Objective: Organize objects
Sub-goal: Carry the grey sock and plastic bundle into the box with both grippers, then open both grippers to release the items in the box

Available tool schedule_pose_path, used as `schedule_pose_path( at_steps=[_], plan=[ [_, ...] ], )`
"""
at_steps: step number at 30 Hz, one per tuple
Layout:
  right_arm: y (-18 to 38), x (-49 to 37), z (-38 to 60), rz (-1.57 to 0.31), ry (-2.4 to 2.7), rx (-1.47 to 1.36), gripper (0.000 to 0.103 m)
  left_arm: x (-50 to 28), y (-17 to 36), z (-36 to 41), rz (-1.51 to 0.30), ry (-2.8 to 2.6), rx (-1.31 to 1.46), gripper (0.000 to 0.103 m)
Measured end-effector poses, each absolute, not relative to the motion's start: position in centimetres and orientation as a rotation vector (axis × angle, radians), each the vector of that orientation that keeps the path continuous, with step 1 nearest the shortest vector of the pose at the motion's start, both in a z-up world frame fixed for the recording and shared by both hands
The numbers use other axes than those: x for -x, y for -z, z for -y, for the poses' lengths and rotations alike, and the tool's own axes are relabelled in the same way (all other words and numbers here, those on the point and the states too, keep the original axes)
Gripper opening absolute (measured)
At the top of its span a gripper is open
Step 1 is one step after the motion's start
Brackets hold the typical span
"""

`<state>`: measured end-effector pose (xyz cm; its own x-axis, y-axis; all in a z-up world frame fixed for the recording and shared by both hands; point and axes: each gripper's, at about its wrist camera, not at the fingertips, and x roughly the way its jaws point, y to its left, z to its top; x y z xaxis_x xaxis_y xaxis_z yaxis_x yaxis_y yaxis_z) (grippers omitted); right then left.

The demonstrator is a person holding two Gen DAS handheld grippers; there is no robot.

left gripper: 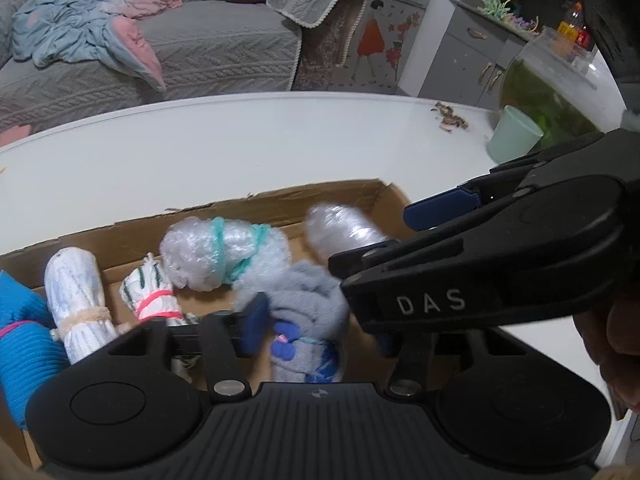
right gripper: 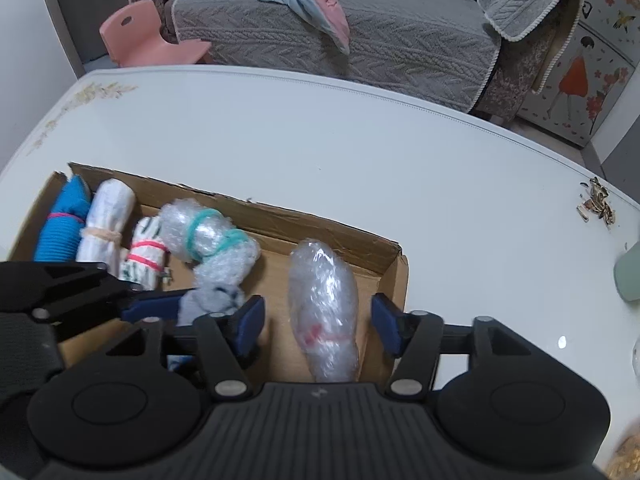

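A shallow cardboard box lies on the white table and holds several rolled bundles. From the left lie a blue roll, a white roll, a striped roll with a pink band, and a bubble-wrap roll with teal bands. My right gripper is open around a clear bubble-wrap bundle lying at the box's right end. My left gripper is open around a grey sock bundle in the box. The right gripper's fingers cross the left wrist view.
A pale green cup and a glass fishbowl stand at the table's far right. Seed husks litter the right side. A grey sofa and a pink stool are beyond the table.
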<state>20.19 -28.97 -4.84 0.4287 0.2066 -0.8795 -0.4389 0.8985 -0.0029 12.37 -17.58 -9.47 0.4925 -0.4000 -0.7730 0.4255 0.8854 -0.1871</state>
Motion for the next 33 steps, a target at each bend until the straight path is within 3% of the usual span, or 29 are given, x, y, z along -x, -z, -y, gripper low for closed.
schedule_pose_path(
  at_steps=[3, 8, 33],
  plan=[
    [4.2, -19.7, 29.1, -1.043, -0.395, 0.254, 0.065, -12.1, 8.7, 17.7, -0.91, 0.494, -0.03, 0.077],
    [3.4, -19.3, 29.8, -1.034, -0.378, 0.227, 0.066, -12.0, 7.6, 17.3, -0.903, 0.483, -0.019, 0.08],
    [-4.1, -13.9, 32.2, -0.912, -0.399, 0.114, 0.069, -4.3, -2.5, 10.8, -0.854, 0.466, -0.047, 0.083]
  ],
)
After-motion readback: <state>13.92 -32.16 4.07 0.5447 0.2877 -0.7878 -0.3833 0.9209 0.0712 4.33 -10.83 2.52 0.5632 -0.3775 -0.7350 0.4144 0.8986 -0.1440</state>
